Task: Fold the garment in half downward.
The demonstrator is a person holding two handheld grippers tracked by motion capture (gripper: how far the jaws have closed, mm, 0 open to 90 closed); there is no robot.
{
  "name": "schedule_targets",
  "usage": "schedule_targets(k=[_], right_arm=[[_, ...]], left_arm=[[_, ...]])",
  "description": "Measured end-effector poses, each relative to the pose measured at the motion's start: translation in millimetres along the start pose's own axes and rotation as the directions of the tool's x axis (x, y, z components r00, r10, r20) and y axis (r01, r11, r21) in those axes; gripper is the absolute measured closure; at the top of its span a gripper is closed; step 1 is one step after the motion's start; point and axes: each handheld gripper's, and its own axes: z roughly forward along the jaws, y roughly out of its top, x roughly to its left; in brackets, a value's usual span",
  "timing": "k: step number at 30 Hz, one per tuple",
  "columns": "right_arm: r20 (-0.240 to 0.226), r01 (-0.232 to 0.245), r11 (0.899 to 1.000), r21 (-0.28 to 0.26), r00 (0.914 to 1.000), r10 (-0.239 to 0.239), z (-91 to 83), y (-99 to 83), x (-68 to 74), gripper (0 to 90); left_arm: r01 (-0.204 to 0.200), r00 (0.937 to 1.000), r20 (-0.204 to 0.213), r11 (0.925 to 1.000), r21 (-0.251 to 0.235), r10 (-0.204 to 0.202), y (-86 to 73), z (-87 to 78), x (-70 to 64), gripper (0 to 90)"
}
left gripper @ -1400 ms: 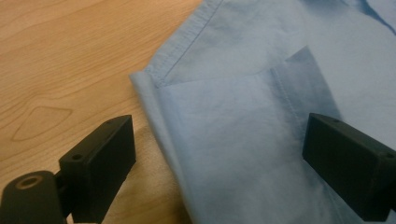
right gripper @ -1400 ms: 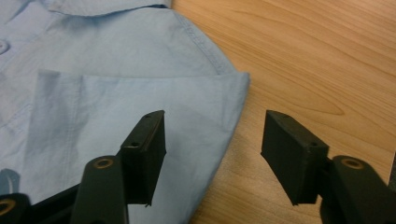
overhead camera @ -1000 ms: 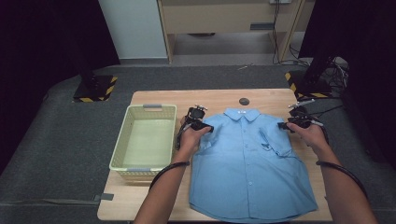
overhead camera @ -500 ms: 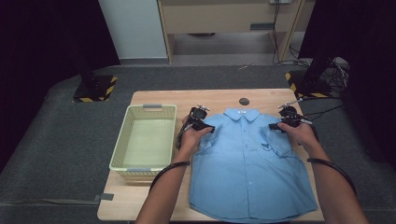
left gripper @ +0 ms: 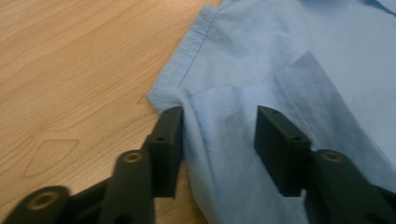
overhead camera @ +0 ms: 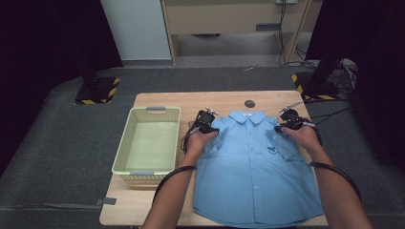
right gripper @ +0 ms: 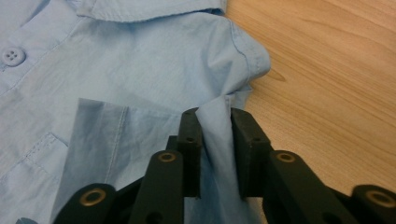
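A light blue short-sleeved shirt (overhead camera: pixel 253 167) lies buttoned and face up on the wooden table (overhead camera: pixel 191 101), collar at the far side. My left gripper (overhead camera: pixel 206 120) rests at the shirt's left shoulder. In the left gripper view it (left gripper: pixel 219 122) is open, its jaws straddling a raised fold of the shirt (left gripper: pixel 280 46) beside the chest pocket (left gripper: pixel 327 93). My right gripper (overhead camera: pixel 288 120) is at the right shoulder. The right gripper view shows it (right gripper: pixel 215 122) shut on a pinched ridge of the shirt (right gripper: pixel 140 70), just below the collar.
A pale green plastic basket (overhead camera: pixel 123 152) stands on the table's left side, close to the left forearm. A small dark round disc (overhead camera: pixel 249 103) lies beyond the collar. Bare wood runs along the table's far edge. Dark carpet surrounds the table.
My right gripper has moved left, inward over the shirt's right shoulder, drawing the sleeve fabric with it. The left gripper has barely shifted.
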Motion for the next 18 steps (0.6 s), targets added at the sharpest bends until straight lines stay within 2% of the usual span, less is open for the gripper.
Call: schedule_targets(k=[4,9,11,14,18], right_arm=[[0.005,-0.014,1.000,0.003,0.9999,0.014,0.3,0.7,1.7,82.7],[0.010,-0.041,0.999,-0.016,0.9991,0.041,0.3,-1.1,1.6,85.5],[-0.001,-0.055,0.998,-0.026,0.9985,0.055,0.1,-2.8,1.5,86.5],[-0.013,-0.056,0.998,-0.037,0.9984,0.056,-1.7,-3.8,1.0,87.2],[-0.019,-0.071,0.995,-0.072,0.9974,0.069,-9.8,-2.6,-1.2,87.6]], left_arm=[[0.001,0.9998,0.021,1.0000,-0.007,-0.001,-0.6,-0.7,-2.0,68.8],[0.021,0.9990,0.039,0.9996,-0.018,-0.021,-1.3,-0.3,-4.9,83.2],[0.031,0.9989,0.036,0.9990,-0.031,-0.030,-2.6,0.1,-5.6,85.4],[0.018,0.9996,0.021,0.9994,-0.029,-0.017,-2.3,-1.0,-7.5,86.3],[0.016,0.9999,0.002,0.9984,-0.054,-0.016,0.9,-6.9,-8.2,86.7]])
